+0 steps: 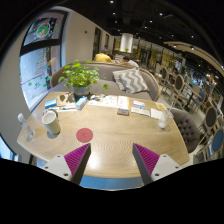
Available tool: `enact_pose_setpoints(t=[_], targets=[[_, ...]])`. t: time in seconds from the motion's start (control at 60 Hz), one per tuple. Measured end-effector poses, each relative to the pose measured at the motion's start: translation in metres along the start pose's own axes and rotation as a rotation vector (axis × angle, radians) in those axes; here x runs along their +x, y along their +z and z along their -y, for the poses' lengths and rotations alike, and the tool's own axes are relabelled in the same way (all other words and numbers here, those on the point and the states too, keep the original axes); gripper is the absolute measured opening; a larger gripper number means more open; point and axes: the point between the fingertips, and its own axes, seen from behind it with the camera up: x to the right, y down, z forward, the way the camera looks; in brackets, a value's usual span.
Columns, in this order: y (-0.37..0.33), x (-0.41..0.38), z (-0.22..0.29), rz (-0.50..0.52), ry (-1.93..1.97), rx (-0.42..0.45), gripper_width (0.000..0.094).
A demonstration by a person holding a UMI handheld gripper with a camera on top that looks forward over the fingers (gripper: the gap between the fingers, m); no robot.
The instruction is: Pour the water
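Gripper: we see its 2 fingers wide apart, holding nothing | pale mug with dark rim stands left of the small round red coaster on the light wooden table, well ahead of the fingers | we judge it rigid, breakable, rather slippery; grasp across its body, upright.

a potted plant stands by what look like papers near a grey sofa.

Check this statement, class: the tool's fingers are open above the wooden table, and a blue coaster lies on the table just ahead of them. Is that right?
Not quite. The gripper view shows the coaster is red, not blue. The rest holds: the tool is open above the wooden table, and the coaster lies just ahead of its fingers.
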Motion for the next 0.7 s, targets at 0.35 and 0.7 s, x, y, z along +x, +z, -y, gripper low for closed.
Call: enact_pose_setpoints(t=[0.35, 0.7], targets=[[-0.008, -0.074, -0.027, 0.029, -0.022, -0.051, 0.0857], [-0.02, -0.25, -0.044, 0.095, 0.008, -0.025, 0.0856]])
